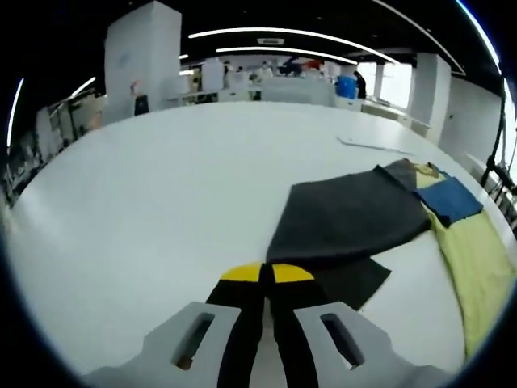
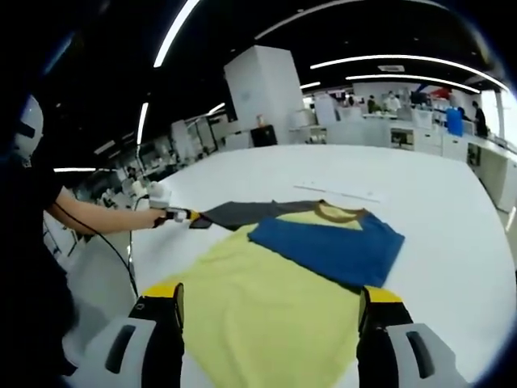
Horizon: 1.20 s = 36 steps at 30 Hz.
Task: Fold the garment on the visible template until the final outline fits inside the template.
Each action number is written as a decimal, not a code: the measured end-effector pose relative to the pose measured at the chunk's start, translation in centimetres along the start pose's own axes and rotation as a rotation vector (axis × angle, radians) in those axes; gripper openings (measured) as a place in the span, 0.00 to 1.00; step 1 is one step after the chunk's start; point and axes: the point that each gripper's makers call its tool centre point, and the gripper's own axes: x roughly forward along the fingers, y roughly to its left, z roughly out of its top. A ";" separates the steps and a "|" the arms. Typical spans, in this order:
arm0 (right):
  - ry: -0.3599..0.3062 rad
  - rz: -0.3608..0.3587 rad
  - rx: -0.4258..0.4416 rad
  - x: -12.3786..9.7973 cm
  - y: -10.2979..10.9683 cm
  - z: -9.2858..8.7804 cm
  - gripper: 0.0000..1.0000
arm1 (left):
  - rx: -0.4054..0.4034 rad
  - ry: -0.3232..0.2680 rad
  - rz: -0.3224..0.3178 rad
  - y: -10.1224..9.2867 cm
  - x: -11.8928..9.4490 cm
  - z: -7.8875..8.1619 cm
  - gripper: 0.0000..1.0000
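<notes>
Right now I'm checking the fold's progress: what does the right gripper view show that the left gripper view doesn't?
Right gripper view: the open right gripper above the yellow body, the brown collar, and a person's arm holding the left gripper at the grey sleeve. Left gripper view: the left gripper's shut jaws close up, nipping the sleeve's edge. Both: the garment, its blue sleeve and the white table.

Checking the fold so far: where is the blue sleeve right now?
In the right gripper view the blue sleeve lies folded across the yellow body of the shirt, just below the brown collar, right of centre on the white table.
</notes>
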 end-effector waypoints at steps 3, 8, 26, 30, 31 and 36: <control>-0.007 0.002 -0.001 -0.1 0.2 0.1 0.90 | -0.097 -0.007 0.000 0.1 -0.1 -0.2 0.00; -0.003 -0.001 -0.010 -0.3 0.3 -0.1 0.96 | -0.085 -0.004 0.014 0.2 -0.2 -0.2 0.00; -0.027 0.004 -0.067 -0.9 1.1 0.0 0.99 | -0.195 -0.033 0.004 -0.4 -1.2 0.4 0.00; -0.031 0.015 -0.075 -0.8 1.4 -0.1 0.99 | -0.209 -0.043 -0.007 -0.6 -1.5 0.7 0.00; -0.030 0.018 -0.076 -0.8 1.5 -0.2 0.99 | -0.211 -0.047 -0.009 -0.6 -1.5 0.8 0.00; -0.042 0.018 -0.122 -0.8 1.8 -0.3 0.99 | -0.227 -0.048 -0.008 -0.7 -1.6 1.0 0.00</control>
